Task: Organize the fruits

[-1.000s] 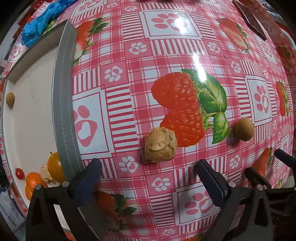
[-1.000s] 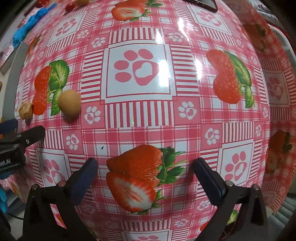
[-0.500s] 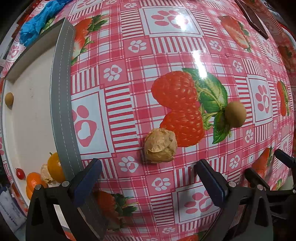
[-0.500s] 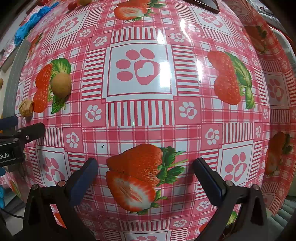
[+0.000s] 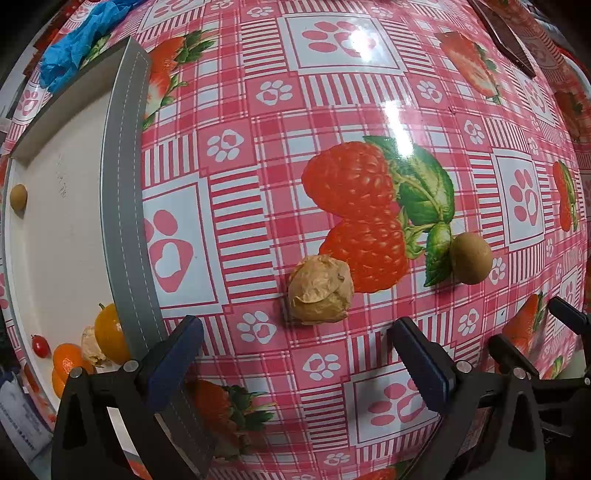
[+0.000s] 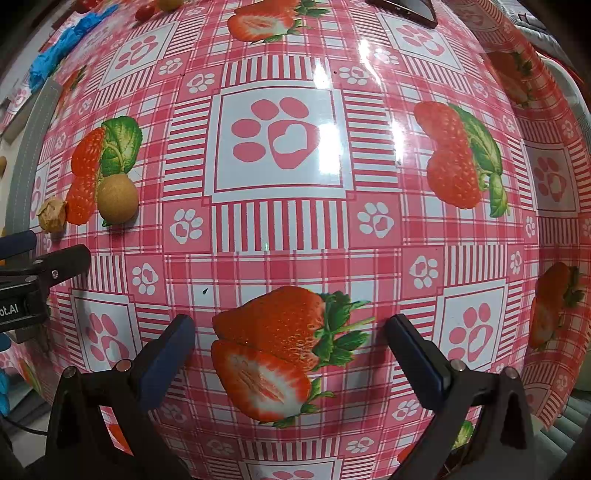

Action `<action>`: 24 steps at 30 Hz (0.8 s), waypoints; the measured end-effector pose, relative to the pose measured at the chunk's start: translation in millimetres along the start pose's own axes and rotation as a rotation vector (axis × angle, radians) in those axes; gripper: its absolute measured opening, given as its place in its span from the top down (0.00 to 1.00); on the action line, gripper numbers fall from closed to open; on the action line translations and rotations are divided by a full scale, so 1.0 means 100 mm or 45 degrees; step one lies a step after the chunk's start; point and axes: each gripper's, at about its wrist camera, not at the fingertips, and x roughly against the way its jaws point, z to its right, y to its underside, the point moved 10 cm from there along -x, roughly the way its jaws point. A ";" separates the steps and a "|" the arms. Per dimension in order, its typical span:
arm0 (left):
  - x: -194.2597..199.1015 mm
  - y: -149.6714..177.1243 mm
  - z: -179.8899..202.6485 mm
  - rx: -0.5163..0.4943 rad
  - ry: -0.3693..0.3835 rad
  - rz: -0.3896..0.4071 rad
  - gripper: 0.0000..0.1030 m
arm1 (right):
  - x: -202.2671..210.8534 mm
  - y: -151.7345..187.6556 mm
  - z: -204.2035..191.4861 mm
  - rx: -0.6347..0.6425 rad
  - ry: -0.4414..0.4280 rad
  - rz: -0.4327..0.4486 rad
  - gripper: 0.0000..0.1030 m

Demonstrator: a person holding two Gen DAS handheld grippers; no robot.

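A glossy pink checked tablecloth [image 5: 258, 122], printed with strawberries and paw prints, covers the whole table and throws back glare from the lights above. A grey-rimmed tray [image 5: 122, 221] with a pale floor sits at one edge of it, and a crumpled blue cloth [image 5: 77, 33] lies just past the tray's far corner. Inside the tray, near its closest corner, are an orange fruit [image 5: 109, 334], a mandarin [image 5: 66, 363] and a small red fruit [image 5: 40, 345]; one brown round fruit [image 5: 18, 197] rests alone against the tray's far wall.

The left gripper [image 5: 295, 358] hangs low over the cloth beside the tray, its fingers spread wide and holding nothing. The wrinkled tan fruit [image 5: 320, 290] lies on the cloth just ahead of the gap between those fingers, apart from both. It is lumpy and roughly round, so no clear long axis shows. The smooth brown round fruit [image 5: 471, 258] sits farther from the tray, well apart from the wrinkled one.

The right gripper [image 6: 291, 350] is also spread wide and empty, over bare cloth on the side away from the tray.
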 end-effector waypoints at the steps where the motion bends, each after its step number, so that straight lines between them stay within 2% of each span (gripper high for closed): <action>1: 0.00 0.01 0.00 -0.001 0.000 0.000 0.01 | 0.00 0.00 0.00 -0.001 0.000 0.000 0.00; 24: 0.00 0.01 0.00 -0.007 -0.001 -0.002 0.01 | 0.00 0.01 0.00 -0.017 -0.008 0.000 0.00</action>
